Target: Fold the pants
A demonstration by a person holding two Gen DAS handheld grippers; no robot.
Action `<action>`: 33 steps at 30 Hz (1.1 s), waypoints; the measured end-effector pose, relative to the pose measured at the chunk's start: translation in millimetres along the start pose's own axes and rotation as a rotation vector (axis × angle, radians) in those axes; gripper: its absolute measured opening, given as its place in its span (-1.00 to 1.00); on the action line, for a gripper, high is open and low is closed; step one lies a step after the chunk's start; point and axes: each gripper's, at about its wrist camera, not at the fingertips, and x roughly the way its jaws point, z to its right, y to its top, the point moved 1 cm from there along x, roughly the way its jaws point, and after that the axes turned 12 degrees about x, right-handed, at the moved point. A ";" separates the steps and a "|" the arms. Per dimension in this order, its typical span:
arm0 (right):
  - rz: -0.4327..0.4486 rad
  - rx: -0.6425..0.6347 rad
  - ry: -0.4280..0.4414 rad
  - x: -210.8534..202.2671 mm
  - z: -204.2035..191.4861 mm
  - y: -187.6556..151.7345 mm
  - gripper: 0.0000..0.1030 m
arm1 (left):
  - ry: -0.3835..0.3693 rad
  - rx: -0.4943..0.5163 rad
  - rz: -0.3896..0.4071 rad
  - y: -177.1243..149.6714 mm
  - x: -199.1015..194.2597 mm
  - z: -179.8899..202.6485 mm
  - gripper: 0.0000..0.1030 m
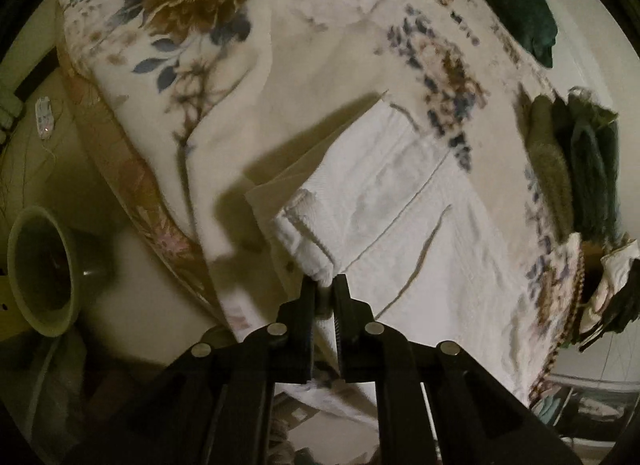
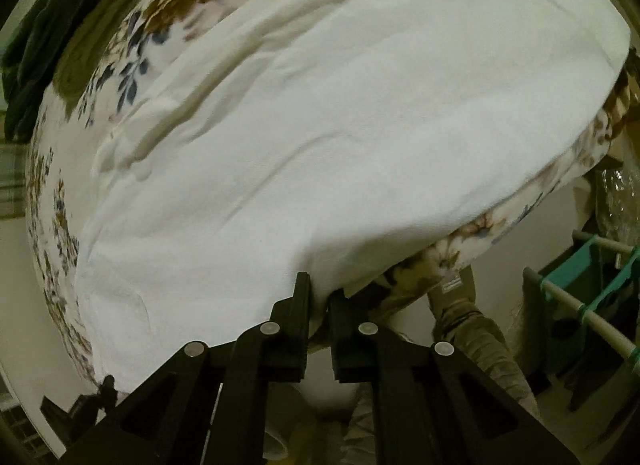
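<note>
White cotton pants (image 1: 400,201), mid-frame, lie on a floral bedspread (image 1: 192,65). Left gripper (image 1: 325,289) and right gripper (image 2: 320,289) each pinch an edge; thin bites could slip, spoiling the fold.

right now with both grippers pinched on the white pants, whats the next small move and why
Probably carry both edges together across the floral bedspread to lay the fold: the left gripper pinches the white pants at a hem, the right gripper at their near edge.
</note>
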 end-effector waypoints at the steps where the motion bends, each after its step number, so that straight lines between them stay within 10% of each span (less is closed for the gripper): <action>1: 0.002 -0.014 -0.010 0.9 -0.6 -1.3 -0.83 | 0.004 0.001 -0.009 0.6 6.4 2.4 -0.88; 7: -0.032 -0.011 -0.057 28.4 2.4 2.1 -0.76 | 0.095 0.054 -0.104 4.1 37.6 11.1 -0.72; 9: -0.060 -0.015 -0.064 33.3 2.5 5.8 -0.58 | 0.160 0.124 -0.135 3.9 31.3 24.4 -0.37; 11: -0.098 -0.054 -0.046 29.7 -3.1 6.0 0.15 | 0.239 0.218 -0.165 -1.1 18.4 44.7 0.11; 14: -0.103 -0.155 -0.058 5.7 -21.9 -0.4 0.35 | 0.280 0.304 -0.132 -6.3 -6.7 75.5 0.68; 23: -0.076 -0.506 -0.021 -59.6 -125.7 22.0 0.35 | 0.225 0.588 -0.069 30.4 13.9 215.4 0.82; 33: -0.239 -0.857 -0.088 26.1 -239.4 95.9 0.18 | 0.289 0.672 -0.162 68.1 108.0 252.2 0.82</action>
